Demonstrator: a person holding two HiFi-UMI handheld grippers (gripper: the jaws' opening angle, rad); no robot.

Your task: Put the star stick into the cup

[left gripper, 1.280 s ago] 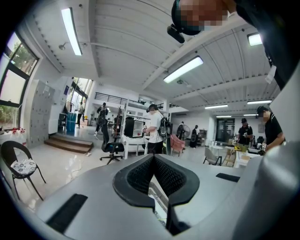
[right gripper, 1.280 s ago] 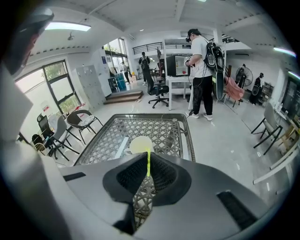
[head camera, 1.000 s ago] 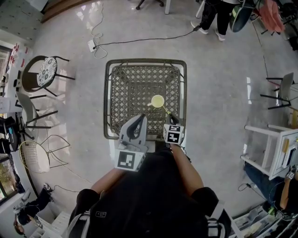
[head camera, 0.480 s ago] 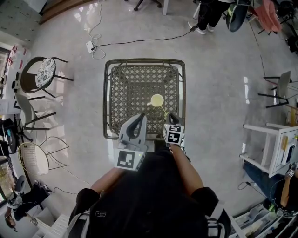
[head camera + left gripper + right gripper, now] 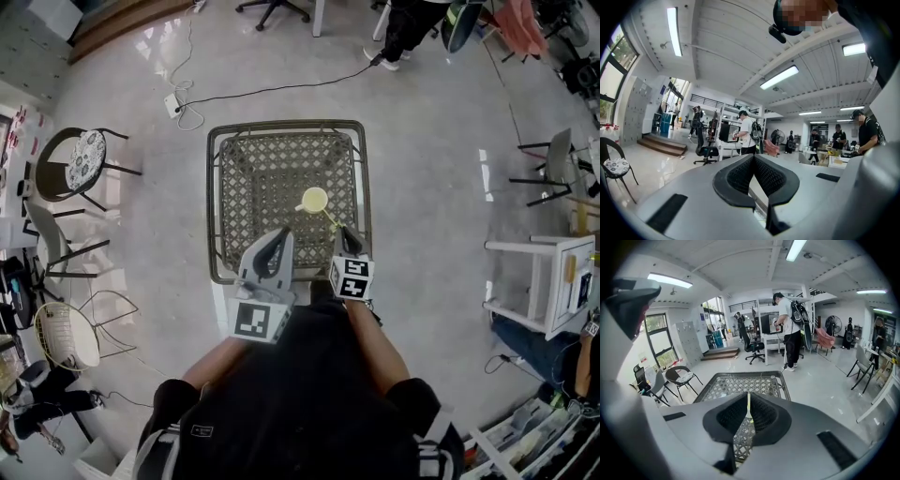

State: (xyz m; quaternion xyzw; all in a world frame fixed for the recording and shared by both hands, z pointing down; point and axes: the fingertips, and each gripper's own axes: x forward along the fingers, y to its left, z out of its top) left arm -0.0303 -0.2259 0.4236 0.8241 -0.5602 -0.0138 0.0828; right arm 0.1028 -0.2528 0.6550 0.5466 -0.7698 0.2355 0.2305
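Star stick [image 5: 332, 221] sat pinched in the right gripper's [image 5: 345, 246] closed jaws. It slanted up to the yellow cup [image 5: 316, 201] on the lattice table [image 5: 225, 187], seemingly angled to drop in. The left gripper [image 5: 272, 253], jaws together and empty, hung idle, nearer than the cup.

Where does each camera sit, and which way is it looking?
Head view: on the person's head, looking steeply down at the table, cup, left gripper and right gripper; the person's arms and dark shirt show.
Left gripper view: on the left gripper, tilted up at the room and ceiling; its shut, empty jaws show.
Right gripper view: on the right gripper, facing across the table; its jaws are shut on the star stick.
Shared: the head and right gripper views both show the table and the star stick.
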